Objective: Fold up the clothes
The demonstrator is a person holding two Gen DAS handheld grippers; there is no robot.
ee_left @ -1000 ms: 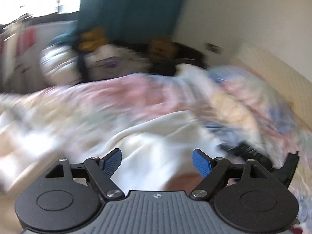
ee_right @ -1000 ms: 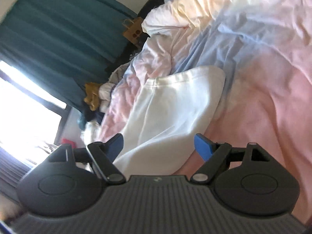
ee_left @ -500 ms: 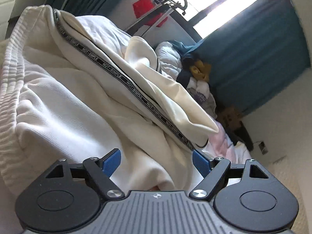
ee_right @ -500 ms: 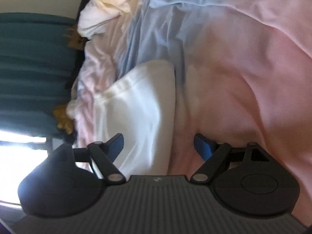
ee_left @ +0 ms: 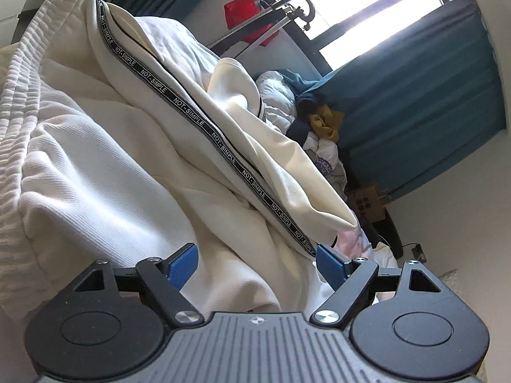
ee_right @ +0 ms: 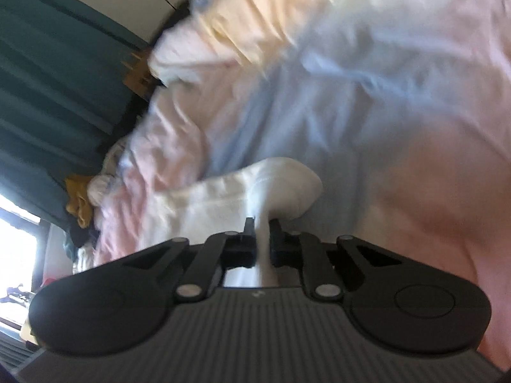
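A white garment (ee_left: 105, 166) with a ribbed elastic waistband and a black "NOT-SIMPLE" side tape (ee_left: 223, 146) lies bunched on the bed, filling the left wrist view. My left gripper (ee_left: 257, 263) is open, its blue pads on either side of a fold of this cloth, close above it. In the right wrist view my right gripper (ee_right: 262, 228) is shut on a fold of the same white garment (ee_right: 223, 198), near its rounded end, which lies on the pink and blue duvet (ee_right: 399, 159).
A heap of other clothes (ee_left: 319, 121) lies at the far end of the bed by a teal curtain (ee_left: 424, 95). A drying rack with a red item (ee_left: 246, 9) stands at the window. A cardboard box (ee_left: 367, 206) sits by the wall.
My right gripper has closed on the white garment's end; it was open half a second ago. My left gripper has stayed open and edged slightly closer over the bunched cloth.
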